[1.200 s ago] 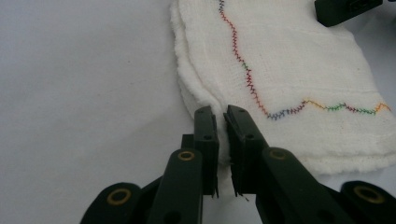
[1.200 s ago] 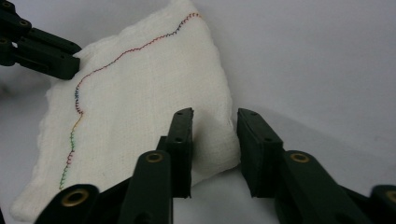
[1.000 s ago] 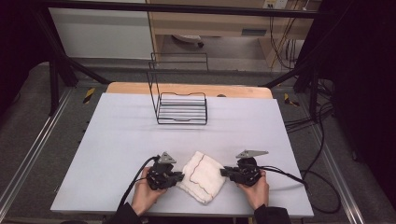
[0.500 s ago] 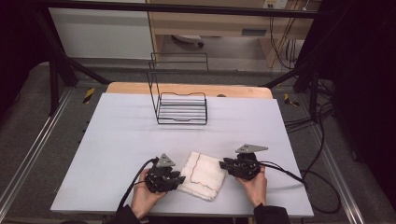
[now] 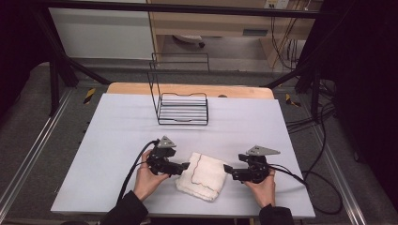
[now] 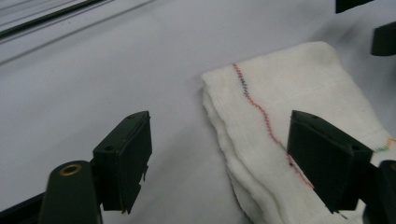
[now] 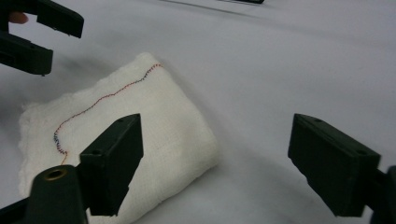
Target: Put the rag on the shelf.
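Observation:
A folded white towel point(image 5: 202, 175) with a coloured stitched line lies flat on the table near the front edge. My left gripper point(image 5: 186, 167) sits at its left edge and my right gripper point(image 5: 227, 168) at its right edge, each in a hand. Both have just been opening their jaws, and both stand open with nothing pinched. In the left gripper view my left gripper point(image 6: 222, 133) has the towel point(image 6: 289, 93) just ahead and under its right jaw. In the right gripper view my right gripper point(image 7: 215, 140) has the towel point(image 7: 126, 107) ahead on its left.
A black wire rack point(image 5: 182, 108) stands upright at the middle back of the grey table point(image 5: 108, 140). Cables trail from both grippers toward the front and the right edge. The left gripper's jaws point(image 7: 37, 32) appear beyond the towel in the right gripper view.
Both grippers opened and let go of the towel, which now lies flat. The left hand drew slightly back and up from the towel's edge; the right hand hardly moved.

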Demonstrator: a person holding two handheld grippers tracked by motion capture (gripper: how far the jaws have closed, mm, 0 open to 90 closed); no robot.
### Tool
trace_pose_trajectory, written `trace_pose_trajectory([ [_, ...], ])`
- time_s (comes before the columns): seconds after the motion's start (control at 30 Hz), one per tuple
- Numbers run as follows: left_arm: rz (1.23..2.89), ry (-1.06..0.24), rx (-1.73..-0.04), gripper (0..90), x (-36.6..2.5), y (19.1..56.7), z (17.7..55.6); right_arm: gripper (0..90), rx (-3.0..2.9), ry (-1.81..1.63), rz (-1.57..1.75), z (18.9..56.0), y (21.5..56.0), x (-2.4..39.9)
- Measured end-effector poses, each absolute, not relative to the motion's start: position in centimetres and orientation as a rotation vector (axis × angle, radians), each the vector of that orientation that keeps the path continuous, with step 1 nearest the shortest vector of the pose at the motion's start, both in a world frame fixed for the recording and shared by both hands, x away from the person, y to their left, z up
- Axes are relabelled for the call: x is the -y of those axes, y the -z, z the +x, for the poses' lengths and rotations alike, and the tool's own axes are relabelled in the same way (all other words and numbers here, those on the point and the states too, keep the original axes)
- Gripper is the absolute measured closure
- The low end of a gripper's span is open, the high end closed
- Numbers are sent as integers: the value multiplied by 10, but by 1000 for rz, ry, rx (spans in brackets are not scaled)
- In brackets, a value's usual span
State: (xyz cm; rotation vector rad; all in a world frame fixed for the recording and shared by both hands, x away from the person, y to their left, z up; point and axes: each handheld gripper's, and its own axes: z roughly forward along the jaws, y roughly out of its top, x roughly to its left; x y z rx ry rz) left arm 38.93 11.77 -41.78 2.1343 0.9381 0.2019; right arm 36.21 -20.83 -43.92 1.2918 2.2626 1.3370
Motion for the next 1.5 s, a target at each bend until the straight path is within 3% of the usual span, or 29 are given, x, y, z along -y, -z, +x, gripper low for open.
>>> trace_pose_trajectory([
  [0.23,2151,-207,-953,225,-99,426,414,69,-2271,-1315,1277,360,441,212],
  [0.47,2199,-205,-955,349,-82,435,427,28,-2286,-1299,1276,359,441,212],
  [0.6,2215,-197,-960,473,-77,440,429,27,-2284,-1294,1274,359,441,213],
  [0.93,2197,-138,-965,664,-70,444,427,27,-2282,-1294,1274,360,440,213],
  [1.23,2195,-102,-978,679,-70,444,428,27,-2287,-1304,1294,360,440,212],
  [1.27,2194,-94,-980,691,-70,444,428,28,-2284,-1310,1285,361,441,212],
  [1.3,2192,-72,-974,790,-71,444,429,35,-2280,-1324,1293,362,441,211],
  [1.5,2202,-109,-953,805,-67,444,425,120,-2274,-1354,1316,366,443,208],
])
